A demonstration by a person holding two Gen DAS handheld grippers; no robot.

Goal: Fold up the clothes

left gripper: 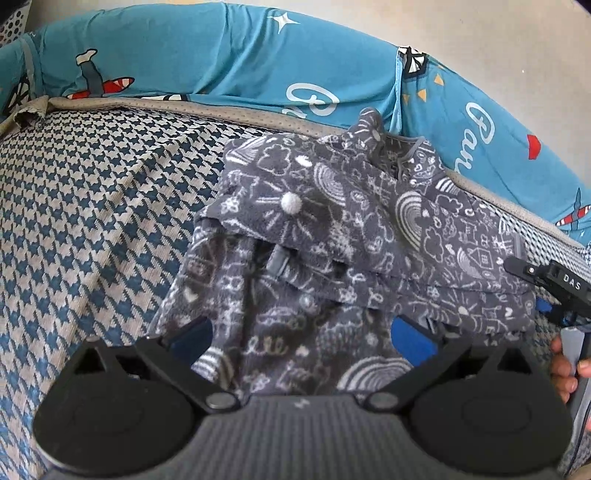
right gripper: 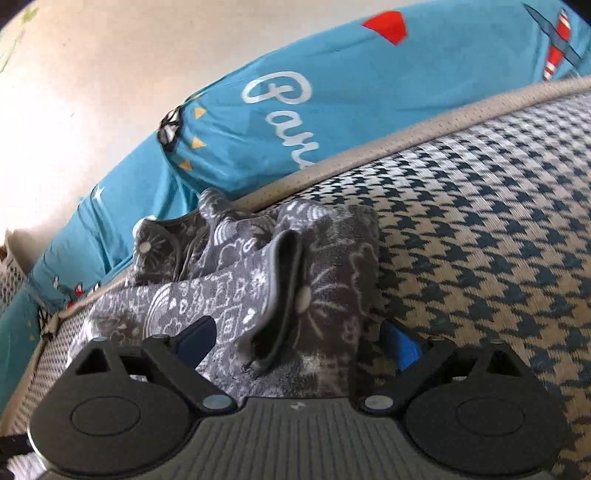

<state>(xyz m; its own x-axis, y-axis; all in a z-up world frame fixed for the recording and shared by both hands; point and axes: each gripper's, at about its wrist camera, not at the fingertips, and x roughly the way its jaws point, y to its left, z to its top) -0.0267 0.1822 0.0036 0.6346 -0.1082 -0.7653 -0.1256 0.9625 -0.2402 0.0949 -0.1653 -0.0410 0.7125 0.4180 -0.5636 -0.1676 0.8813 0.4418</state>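
One grey printed garment [left gripper: 332, 236] lies bunched on the houndstooth mattress [left gripper: 92, 206], at its far edge beside the teal printed bedding [left gripper: 229, 55]; its folds hide its full outline and its near part is blurred. Two tongs are in use: the left tongs [left gripper: 303, 332] are spread over the garment's near part. The right tongs [right gripper: 299, 339] are likewise spread over a dark-edged fold, with a hand [left gripper: 563, 365] cut off at the right.

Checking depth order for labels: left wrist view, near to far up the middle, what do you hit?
Left tool, open → grey printed garment → white pompom on it → beige mattress piping → blue printed sheet → wall.
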